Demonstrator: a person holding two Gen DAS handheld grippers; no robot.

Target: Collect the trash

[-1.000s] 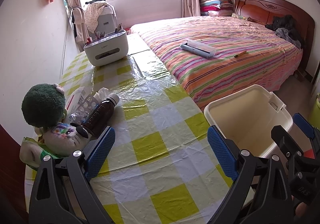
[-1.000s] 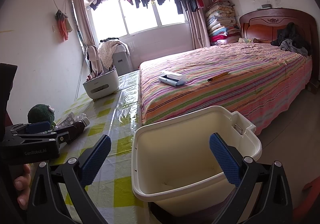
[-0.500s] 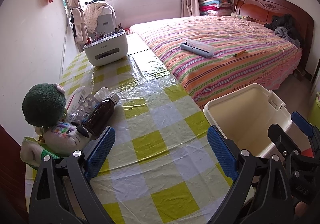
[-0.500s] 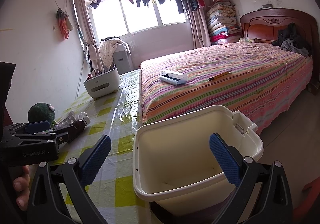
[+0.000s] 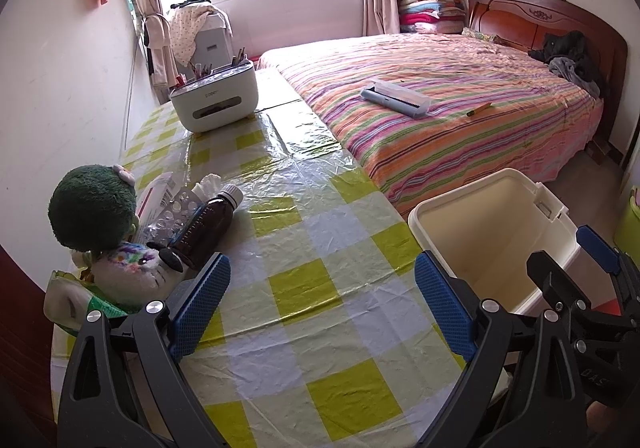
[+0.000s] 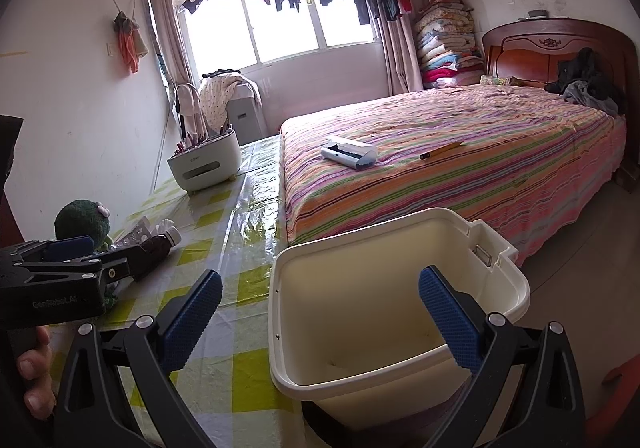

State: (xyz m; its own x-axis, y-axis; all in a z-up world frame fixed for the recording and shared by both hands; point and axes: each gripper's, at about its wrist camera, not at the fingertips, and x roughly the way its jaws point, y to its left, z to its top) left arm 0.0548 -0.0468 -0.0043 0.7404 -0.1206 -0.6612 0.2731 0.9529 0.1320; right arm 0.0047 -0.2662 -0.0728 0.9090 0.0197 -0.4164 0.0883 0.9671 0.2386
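Both wide open, holding nothing: left hand-held gripper (image 5: 322,304) over the checkered surface (image 5: 320,232), right hand-held gripper (image 6: 320,314) above the cream bin (image 6: 516,288). Trash pile, brown bottle (image 5: 206,224) and blister pack (image 5: 176,208), sits by the plush toy (image 5: 94,208).

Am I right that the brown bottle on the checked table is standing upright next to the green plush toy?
Not quite. The brown bottle is lying on its side, not upright; the left wrist view shows it clearly. It does rest on the checked table, next to the green plush toy.
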